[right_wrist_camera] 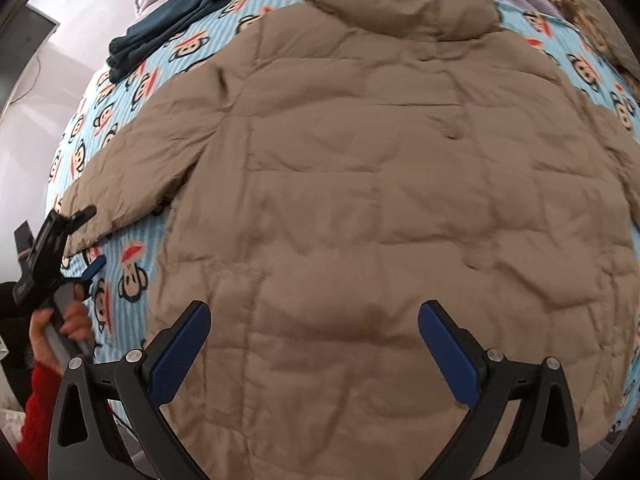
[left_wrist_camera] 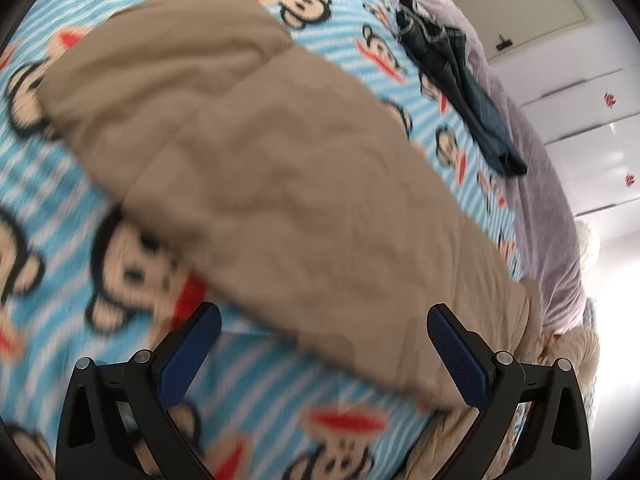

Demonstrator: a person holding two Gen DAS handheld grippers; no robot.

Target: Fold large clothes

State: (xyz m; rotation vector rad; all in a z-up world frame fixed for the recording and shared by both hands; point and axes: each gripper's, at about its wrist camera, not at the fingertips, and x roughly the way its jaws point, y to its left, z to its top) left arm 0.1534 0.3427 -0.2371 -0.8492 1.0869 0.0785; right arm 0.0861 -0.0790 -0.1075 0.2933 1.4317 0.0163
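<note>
A tan quilted puffer jacket (right_wrist_camera: 380, 200) lies flat, back up, on a blue monkey-print blanket (right_wrist_camera: 132, 280), its collar at the far end. Its left sleeve (right_wrist_camera: 132, 176) stretches out to the left; the same sleeve fills the left wrist view (left_wrist_camera: 280, 200). My left gripper (left_wrist_camera: 324, 348) is open, hovering just above the sleeve's cuff end; it also shows at the left edge of the right wrist view (right_wrist_camera: 90, 236). My right gripper (right_wrist_camera: 314, 344) is open and empty above the jacket's lower hem.
Dark blue clothes (left_wrist_camera: 460, 92) lie on the blanket's far side, also in the right wrist view (right_wrist_camera: 188, 16). A lilac bedsheet (left_wrist_camera: 540, 160) runs along the bed edge. White cabinets (left_wrist_camera: 580, 92) stand beyond. A beige fluffy item (left_wrist_camera: 568, 344) lies near the sleeve.
</note>
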